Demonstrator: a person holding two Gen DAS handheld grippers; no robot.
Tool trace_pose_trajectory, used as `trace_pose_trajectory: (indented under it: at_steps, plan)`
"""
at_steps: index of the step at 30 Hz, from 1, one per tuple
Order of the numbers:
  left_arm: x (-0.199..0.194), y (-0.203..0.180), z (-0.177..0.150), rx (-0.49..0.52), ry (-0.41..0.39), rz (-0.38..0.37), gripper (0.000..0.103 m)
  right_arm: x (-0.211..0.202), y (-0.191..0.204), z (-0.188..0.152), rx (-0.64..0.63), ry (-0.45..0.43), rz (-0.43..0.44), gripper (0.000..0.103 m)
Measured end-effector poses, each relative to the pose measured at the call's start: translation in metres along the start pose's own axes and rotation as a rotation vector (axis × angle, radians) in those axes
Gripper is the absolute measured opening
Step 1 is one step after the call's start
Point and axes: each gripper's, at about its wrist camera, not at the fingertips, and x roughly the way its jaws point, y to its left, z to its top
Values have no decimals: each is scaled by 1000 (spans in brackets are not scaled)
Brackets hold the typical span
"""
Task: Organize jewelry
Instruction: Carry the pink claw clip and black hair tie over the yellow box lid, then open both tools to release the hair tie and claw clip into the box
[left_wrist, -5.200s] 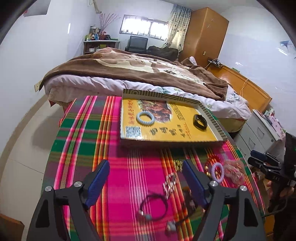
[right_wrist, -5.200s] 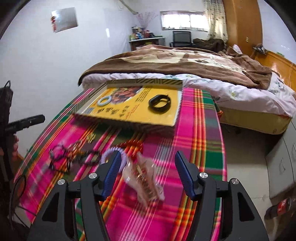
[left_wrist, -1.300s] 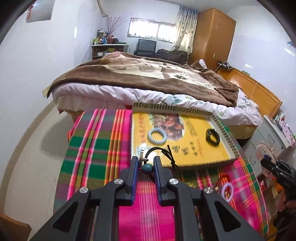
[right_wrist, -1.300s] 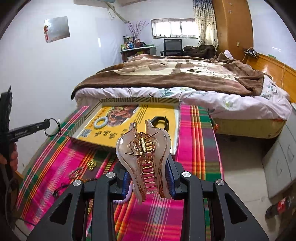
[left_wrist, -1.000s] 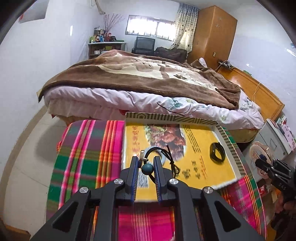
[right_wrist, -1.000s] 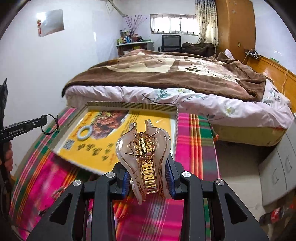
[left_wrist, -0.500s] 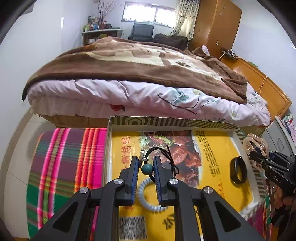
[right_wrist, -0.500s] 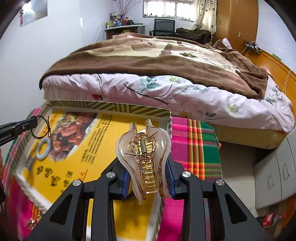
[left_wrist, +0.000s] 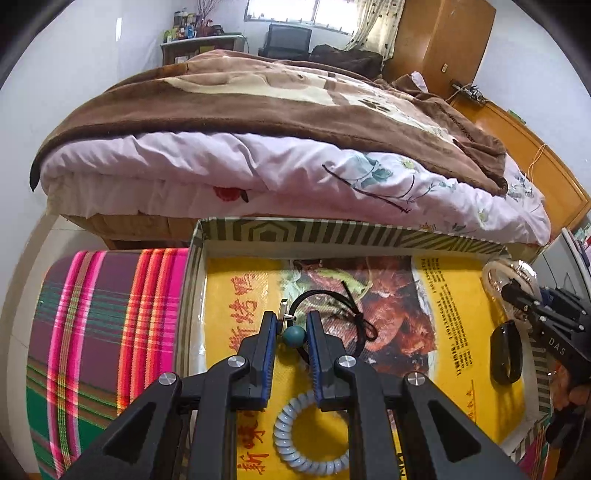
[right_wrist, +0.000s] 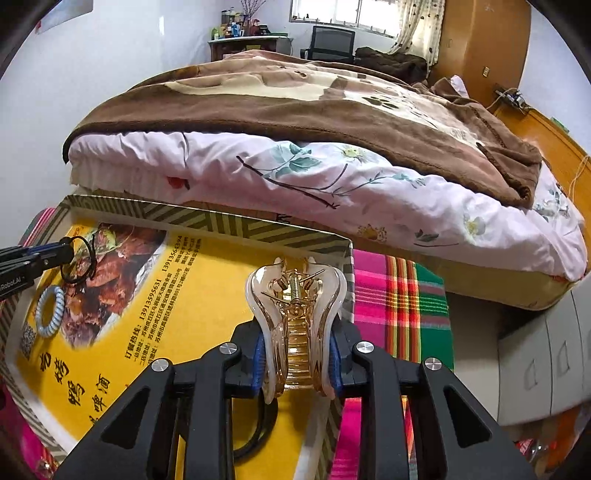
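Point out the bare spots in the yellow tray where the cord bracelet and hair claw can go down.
Tray floor is bare between the blue coil tie and black band, and along the far wall. Crowded only around the coil tie, under the left gripper.

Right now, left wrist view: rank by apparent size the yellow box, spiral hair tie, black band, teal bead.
1. yellow box
2. spiral hair tie and black band: look alike in size and lie at different depths, so unranked
3. teal bead, pinched in the left gripper
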Motion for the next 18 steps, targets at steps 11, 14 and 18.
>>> trace_pose_trajectory:
  at_steps: [11, 14, 18]
  plan:
    - [2, -2, 2, 11, 11, 1, 18, 1, 2, 0, 4, 1, -1, 27]
    - [0, -3, 0, 15, 11, 1, 21, -1, 1, 0, 18, -2, 0, 27]
    - [-11, -5, -7, 19, -10, 14, 59, -10, -1, -1, 44, -23, 25, 29]
